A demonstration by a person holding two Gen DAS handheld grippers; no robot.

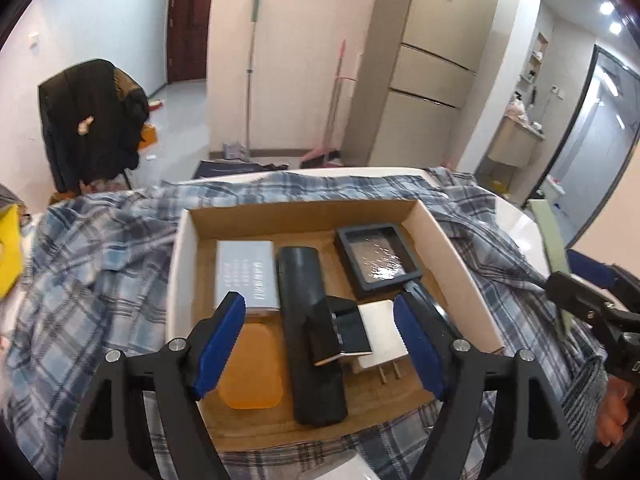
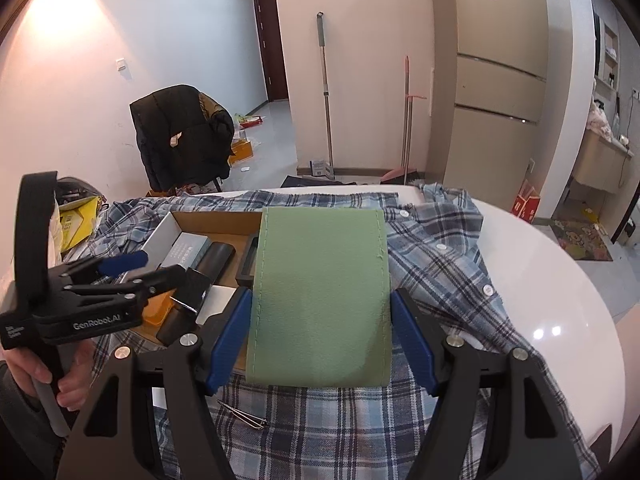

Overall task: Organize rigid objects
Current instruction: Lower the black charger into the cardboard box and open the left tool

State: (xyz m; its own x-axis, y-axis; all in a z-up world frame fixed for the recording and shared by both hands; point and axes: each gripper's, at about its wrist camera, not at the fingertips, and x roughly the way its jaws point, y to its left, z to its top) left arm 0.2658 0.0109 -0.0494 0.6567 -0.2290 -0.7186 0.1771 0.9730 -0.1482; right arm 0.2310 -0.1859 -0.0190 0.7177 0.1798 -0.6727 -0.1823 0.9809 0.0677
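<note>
Plaid shirt (image 2: 432,264) covers the desk (image 2: 560,280); cardboard box (image 1: 448,240) on it. Green pouch (image 2: 320,300) upright, long axis pointing away, clamped in right hand-held gripper (image 2: 320,340). Left hand-held gripper (image 1: 320,340) released over the box; black bar (image 1: 308,328) lies lengthwise.

box (image 1: 304,216) matt cardboard | pouch (image 2: 320,296) matt green felt | shirt (image 2: 436,264) plaid cloth

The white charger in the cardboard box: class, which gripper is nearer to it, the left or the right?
Left. The left gripper hangs open right over the charger inside the box. The right gripper is beside the box, shut on a green pouch.
</note>
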